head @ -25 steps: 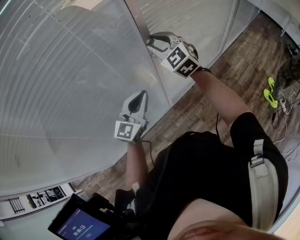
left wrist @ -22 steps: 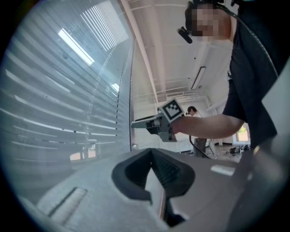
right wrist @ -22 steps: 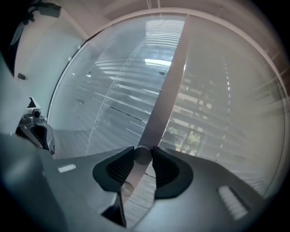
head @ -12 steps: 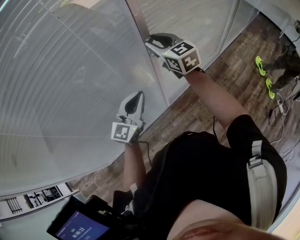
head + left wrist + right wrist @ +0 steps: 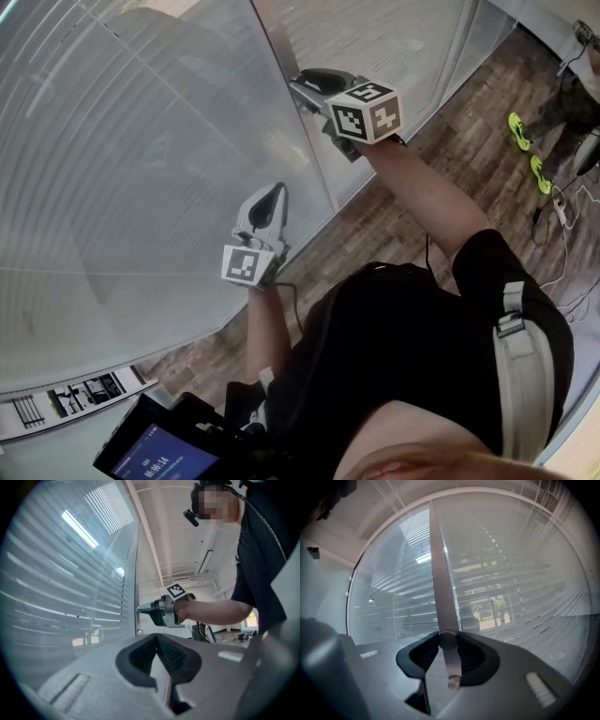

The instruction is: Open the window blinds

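The window blinds (image 5: 141, 141) hang as grey horizontal slats behind glass on both sides of a grey frame post (image 5: 277, 47). My right gripper (image 5: 305, 82) points at that post and is shut on a small round knob (image 5: 447, 641) mounted on it. In the right gripper view the slats (image 5: 511, 588) stand partly tilted, with trees showing through the gaps. My left gripper (image 5: 272, 192) hangs lower and to the left, close to the glass, shut with nothing between its jaws. The left gripper view shows the right gripper (image 5: 140, 607) touching the post (image 5: 137, 573).
Wooden floor (image 5: 441, 159) runs along the foot of the glass wall. Another person's bright green shoes (image 5: 520, 131) and loose cables (image 5: 567, 206) are at the far right. A dark device with a lit screen (image 5: 159, 455) hangs at my lower left.
My right gripper has rolled on the knob, so its marker cube shows a different face. The left gripper has stayed put. The green shoes at the right have shifted.
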`<state>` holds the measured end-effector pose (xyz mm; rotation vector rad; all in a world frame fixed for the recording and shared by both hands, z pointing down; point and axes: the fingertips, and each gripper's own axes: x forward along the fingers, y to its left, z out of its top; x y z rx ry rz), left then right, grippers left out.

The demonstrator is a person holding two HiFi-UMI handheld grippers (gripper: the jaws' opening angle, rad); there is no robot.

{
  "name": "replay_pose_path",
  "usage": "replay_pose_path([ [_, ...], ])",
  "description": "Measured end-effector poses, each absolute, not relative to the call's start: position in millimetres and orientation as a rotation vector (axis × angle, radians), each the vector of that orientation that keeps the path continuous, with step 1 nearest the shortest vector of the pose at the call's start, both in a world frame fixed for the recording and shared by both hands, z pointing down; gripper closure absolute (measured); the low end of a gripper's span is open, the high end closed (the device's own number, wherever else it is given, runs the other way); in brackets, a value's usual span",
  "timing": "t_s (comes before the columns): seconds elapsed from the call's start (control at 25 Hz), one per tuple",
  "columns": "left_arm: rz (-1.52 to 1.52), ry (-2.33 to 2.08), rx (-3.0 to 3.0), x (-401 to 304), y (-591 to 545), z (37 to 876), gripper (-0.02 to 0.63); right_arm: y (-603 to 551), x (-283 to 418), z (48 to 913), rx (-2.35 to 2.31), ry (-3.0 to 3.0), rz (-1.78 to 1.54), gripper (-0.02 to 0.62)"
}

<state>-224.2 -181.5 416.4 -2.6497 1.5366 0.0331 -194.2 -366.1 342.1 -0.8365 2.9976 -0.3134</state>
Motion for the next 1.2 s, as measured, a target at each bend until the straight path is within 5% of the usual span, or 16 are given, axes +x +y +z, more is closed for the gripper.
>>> replay_pose_path([
  [0.64,0.023,1.527,-2.647,-223,-185,416,0.603,-363,-196,343,-0.798,3.043,-0.233,0.448],
  [1.0,0.023,1.518,-2.647,-221,-187,417,0.603,-353,-189,339,-0.803,3.163,0.206,0.38],
  [1.2,0.023,1.517,-2.655,-219,-188,417,0.603,-345,-190,338,-0.89,3.234,0.826,0.376],
])
